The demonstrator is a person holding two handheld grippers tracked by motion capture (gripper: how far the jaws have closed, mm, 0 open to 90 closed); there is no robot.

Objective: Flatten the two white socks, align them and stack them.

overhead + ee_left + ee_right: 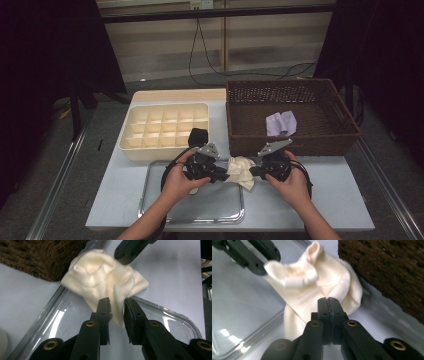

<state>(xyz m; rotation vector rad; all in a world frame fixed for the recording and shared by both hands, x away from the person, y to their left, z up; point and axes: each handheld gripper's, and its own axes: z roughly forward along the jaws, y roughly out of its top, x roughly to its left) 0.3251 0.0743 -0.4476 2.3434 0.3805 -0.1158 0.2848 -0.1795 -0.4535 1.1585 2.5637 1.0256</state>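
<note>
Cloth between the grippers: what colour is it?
Cream, plain with no pattern. The cloth shows best in the right gripper view.

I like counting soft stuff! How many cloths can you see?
2. A cream cloth is held between the two claws, at the tray's right edge. A purple cloth lies in the brown basket. More may hide behind the basket's near wall.

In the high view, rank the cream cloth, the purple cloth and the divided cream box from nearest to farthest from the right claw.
1. cream cloth, touching the right claw, on its left.
2. purple cloth, beyond it, in the wicker basket.
3. divided cream box, far left.
</note>
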